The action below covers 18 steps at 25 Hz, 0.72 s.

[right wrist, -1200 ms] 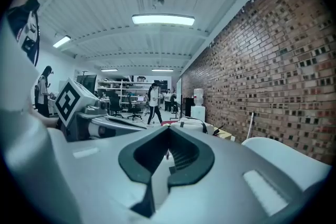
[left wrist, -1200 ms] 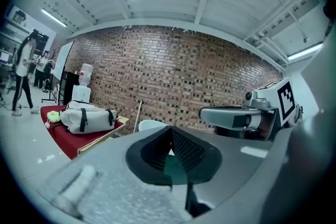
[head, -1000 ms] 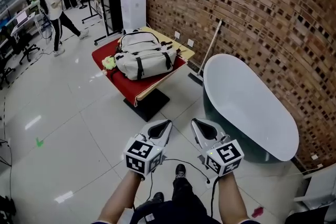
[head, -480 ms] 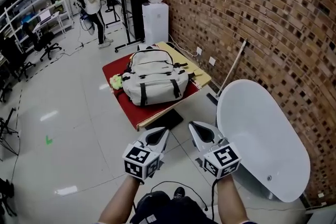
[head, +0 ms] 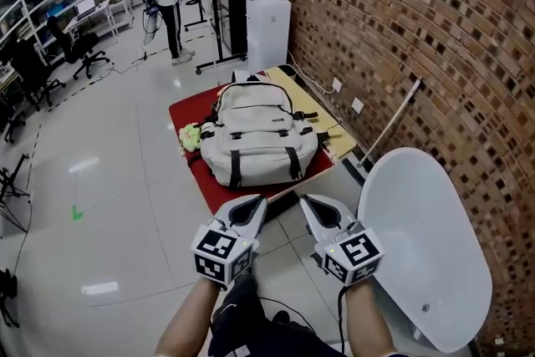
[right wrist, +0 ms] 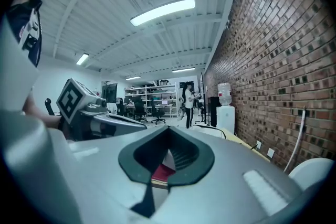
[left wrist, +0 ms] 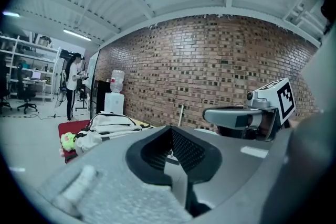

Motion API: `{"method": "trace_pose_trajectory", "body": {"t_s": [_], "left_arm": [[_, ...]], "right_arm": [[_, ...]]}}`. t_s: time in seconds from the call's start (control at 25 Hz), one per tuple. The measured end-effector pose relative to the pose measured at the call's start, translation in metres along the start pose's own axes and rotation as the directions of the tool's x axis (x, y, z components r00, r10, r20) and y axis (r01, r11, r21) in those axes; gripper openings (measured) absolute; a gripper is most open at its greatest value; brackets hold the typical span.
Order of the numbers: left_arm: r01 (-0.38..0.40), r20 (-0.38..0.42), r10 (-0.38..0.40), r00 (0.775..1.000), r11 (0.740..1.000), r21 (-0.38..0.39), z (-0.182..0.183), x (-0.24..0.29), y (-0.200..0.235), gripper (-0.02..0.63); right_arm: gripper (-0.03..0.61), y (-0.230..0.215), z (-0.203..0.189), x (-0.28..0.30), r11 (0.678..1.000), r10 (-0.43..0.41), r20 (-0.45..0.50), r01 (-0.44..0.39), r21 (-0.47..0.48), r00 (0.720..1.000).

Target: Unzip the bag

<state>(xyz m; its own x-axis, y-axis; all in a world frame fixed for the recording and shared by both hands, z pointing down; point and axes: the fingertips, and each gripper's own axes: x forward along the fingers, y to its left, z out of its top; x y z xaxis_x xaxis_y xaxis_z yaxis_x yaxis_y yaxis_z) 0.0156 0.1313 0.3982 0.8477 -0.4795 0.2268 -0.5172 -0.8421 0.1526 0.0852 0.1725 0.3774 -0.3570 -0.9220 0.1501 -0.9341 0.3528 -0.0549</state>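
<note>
- Head view: the bag (head: 259, 138), a pale grey backpack with black straps, lies flat on a red-covered table (head: 188, 106), at twelve o'clock from both grippers and well apart from them.
  - A green toy (head: 191, 135) sits at the bag's nine o'clock, and a white tub (head: 422, 242) lies at the grippers' three o'clock.
  - The left gripper (head: 253, 202) and right gripper (head: 310, 203) are side by side, and neither carries anything.
- Left gripper view: its jaws are pressed together with nothing between them.
  - The bag (left wrist: 111, 124) shows at nine o'clock of the jaw tips, far off.
  - The bag looks soft and slack, so it would likely sag and slide on the cloth when tugged.
- Right gripper view: these jaws are likewise closed and empty.
  - The bag's pale top (right wrist: 208, 130) shows at about two o'clock of the tips.
  - No zip pull can be made out from here.
  - Judging by the fabric, one gripper should pin the cloth beside the zip while the other pinches the small pull tab.
</note>
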Motion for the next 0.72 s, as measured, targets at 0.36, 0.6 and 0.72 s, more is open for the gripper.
{"method": "trace_pose_trajectory", "body": {"t_s": [0.36,0.6,0.72], "left_arm": [[0.041,-0.025,-0.040,0.999,0.998,0.046,0.023,0.069,0.110,0.005],[0.145,-0.053,-0.140,0.989,0.985,0.092,0.039,0.103,0.159,0.005],[0.165,-0.087,-0.157,0.984,0.981,0.101,0.034,0.117,0.179,0.005]], "right_arm": [[0.006,-0.059,0.003,0.105,0.996,-0.088,-0.082,0.087,-0.010,0.993],[0.006,-0.086,0.006,0.155,0.990,-0.137,-0.147,0.130,-0.052,0.980],[0.008,-0.100,0.003,0.174,0.987,-0.154,-0.165,0.145,-0.065,0.974]]}}
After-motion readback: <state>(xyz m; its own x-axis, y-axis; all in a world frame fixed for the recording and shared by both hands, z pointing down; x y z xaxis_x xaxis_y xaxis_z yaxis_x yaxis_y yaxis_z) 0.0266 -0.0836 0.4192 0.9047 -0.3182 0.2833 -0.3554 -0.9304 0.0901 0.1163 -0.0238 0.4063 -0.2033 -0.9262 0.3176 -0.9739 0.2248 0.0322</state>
